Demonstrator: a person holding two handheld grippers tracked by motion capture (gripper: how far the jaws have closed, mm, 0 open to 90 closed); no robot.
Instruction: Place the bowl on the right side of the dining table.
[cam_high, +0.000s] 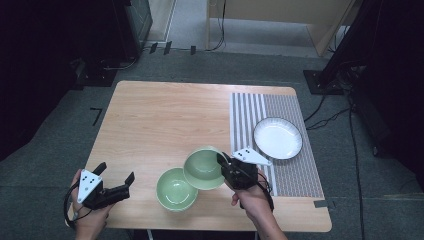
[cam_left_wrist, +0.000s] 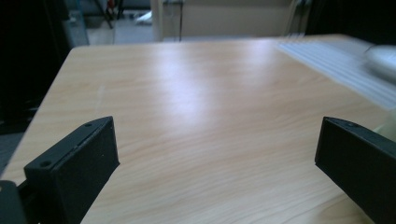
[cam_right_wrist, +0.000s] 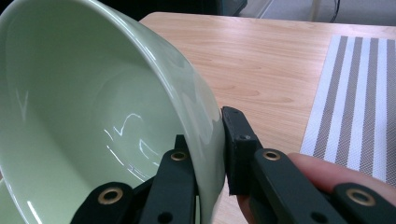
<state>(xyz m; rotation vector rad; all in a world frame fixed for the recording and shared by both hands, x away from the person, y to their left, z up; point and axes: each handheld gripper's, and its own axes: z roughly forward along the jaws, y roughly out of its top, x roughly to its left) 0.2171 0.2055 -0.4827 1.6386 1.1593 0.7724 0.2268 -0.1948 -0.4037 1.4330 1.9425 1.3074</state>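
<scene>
Two pale green bowls are near the table's front edge. One green bowl (cam_high: 175, 188) rests on the wood. The other green bowl (cam_high: 202, 168) is lifted and tilted, overlapping the first one's right rim, and my right gripper (cam_high: 223, 161) is shut on its rim. In the right gripper view that bowl (cam_right_wrist: 70, 107) has its wall pinched between the jaws of the right gripper (cam_right_wrist: 210, 149). My left gripper (cam_high: 116, 176) is at the front left corner, open with nothing between its jaws. The left gripper view has the left gripper (cam_left_wrist: 217, 154) over bare wood.
A striped placemat (cam_high: 287, 175) lies along the table's right side with a white plate (cam_high: 277, 138) on it. The wooden table (cam_high: 165, 120) is bare in its middle and back. Dark equipment stands and cables sit on the floor around the table.
</scene>
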